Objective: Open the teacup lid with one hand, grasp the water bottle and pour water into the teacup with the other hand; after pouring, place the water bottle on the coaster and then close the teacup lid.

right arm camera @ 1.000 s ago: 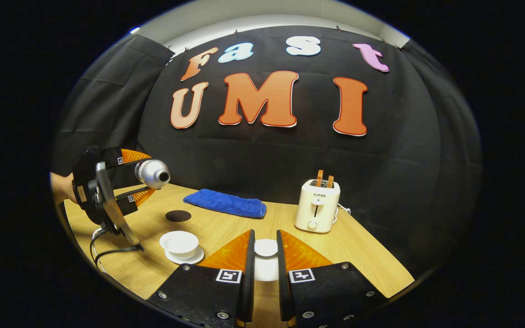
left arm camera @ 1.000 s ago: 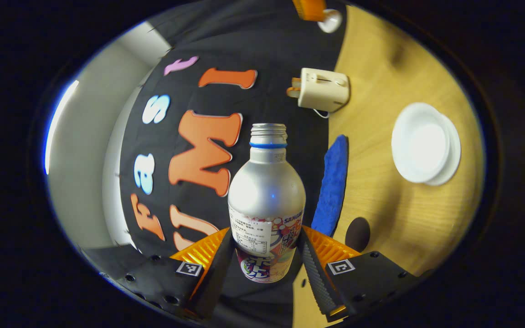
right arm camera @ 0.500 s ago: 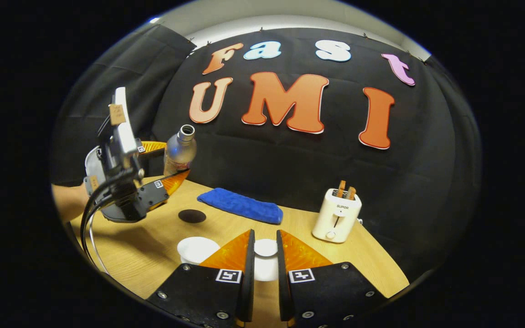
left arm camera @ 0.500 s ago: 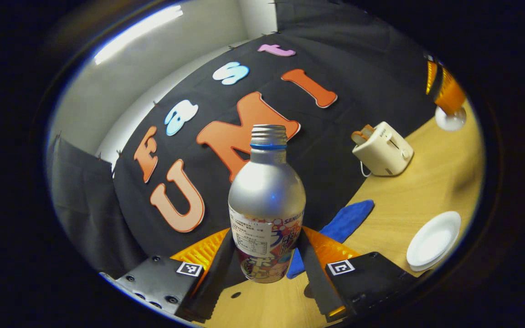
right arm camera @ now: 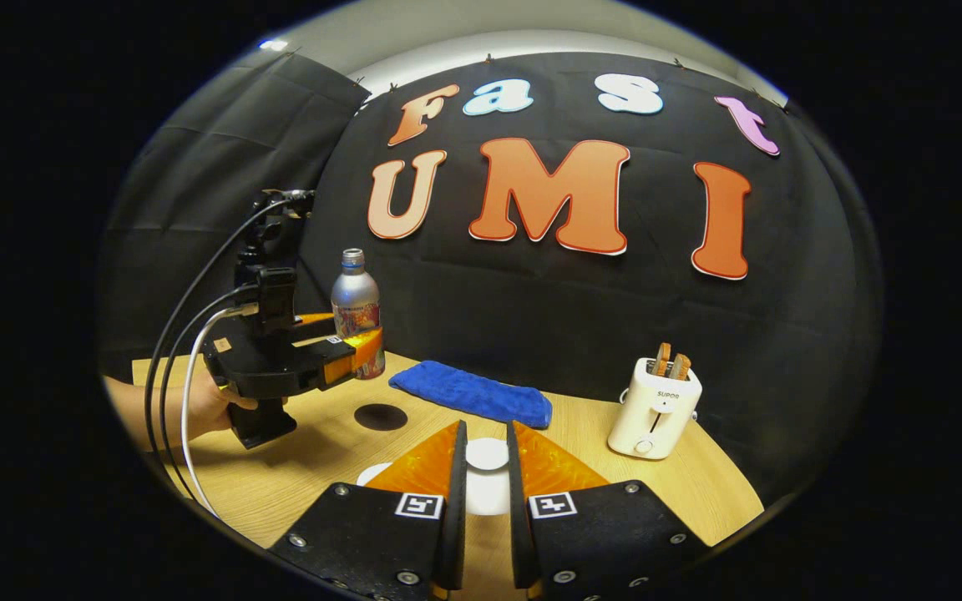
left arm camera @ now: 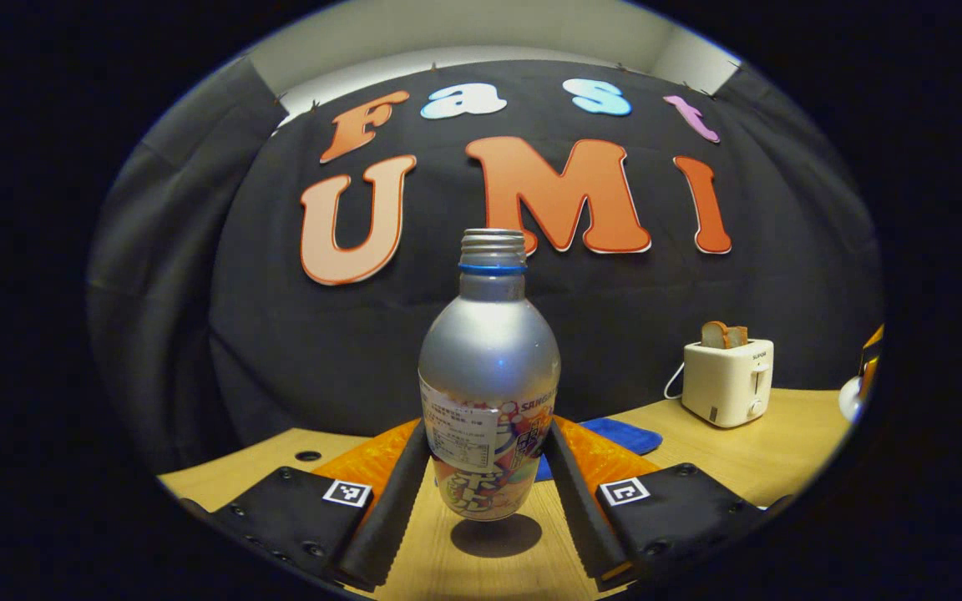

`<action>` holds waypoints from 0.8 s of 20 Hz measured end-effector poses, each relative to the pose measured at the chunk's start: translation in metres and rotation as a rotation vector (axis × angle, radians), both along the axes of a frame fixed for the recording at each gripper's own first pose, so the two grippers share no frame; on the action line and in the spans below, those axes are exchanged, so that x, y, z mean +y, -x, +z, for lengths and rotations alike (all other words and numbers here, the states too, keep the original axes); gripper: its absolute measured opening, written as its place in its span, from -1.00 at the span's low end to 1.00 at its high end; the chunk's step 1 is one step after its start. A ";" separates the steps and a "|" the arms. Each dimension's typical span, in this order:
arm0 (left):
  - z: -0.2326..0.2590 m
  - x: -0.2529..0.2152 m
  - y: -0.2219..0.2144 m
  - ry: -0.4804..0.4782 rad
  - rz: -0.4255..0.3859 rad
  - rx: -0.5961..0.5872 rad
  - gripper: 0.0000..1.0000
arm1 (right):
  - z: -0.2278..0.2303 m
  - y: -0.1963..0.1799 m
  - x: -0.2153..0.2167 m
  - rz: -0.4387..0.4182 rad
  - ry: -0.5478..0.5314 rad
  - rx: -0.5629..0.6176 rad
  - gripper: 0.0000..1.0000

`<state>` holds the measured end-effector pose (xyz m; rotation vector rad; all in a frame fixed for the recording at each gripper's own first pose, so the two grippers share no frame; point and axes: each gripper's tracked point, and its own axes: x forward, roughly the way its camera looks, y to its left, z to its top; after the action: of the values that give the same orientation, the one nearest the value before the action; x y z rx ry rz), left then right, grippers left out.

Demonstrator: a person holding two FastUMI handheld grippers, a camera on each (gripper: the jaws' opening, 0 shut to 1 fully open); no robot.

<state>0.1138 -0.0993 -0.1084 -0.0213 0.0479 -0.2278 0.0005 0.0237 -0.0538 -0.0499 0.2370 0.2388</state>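
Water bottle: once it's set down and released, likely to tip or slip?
The water bottle is tall with a narrow neck and rounded base, so it probably tips if nudged. Its smooth metal shoulder looks slippery; the left hand-held gripper sensibly clamps the labelled lower body. It hangs upright above the table, casting a shadow.

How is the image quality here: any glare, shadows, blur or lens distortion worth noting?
Left gripper view: sharp; a soft highlight on the water bottle, its shadow pooled on the table just beneath, strong fisheye bending at the edges. Right gripper view: also sharp, the booth dim apart from a bright strip at the top; the left gripper casts a soft shadow, the teacup lid looks nearly washed out.
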 end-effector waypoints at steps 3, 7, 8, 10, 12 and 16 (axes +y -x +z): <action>-0.015 -0.006 0.001 0.052 -0.012 0.094 0.68 | -0.001 -0.007 0.006 0.012 -0.011 0.001 -0.53; -0.036 -0.013 0.005 0.056 -0.027 0.192 0.68 | -0.008 -0.013 0.012 0.030 -0.021 0.016 -0.53; -0.039 -0.011 0.008 0.054 -0.026 0.205 0.62 | -0.011 -0.015 0.013 0.031 -0.022 0.022 -0.53; -0.050 -0.011 0.010 0.047 -0.030 0.242 0.62 | -0.012 -0.017 0.009 0.036 -0.018 0.033 -0.53; -0.054 -0.013 0.011 0.068 -0.032 0.278 0.68 | -0.015 -0.017 0.011 0.044 -0.015 0.040 -0.53; -0.058 -0.017 0.013 0.090 -0.031 0.305 0.75 | -0.017 -0.019 0.015 0.055 -0.014 0.045 -0.53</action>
<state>0.1010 -0.1162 -0.1666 -0.1450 0.3422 -0.2561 0.0199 0.0388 -0.0707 -0.0369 0.2786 0.2966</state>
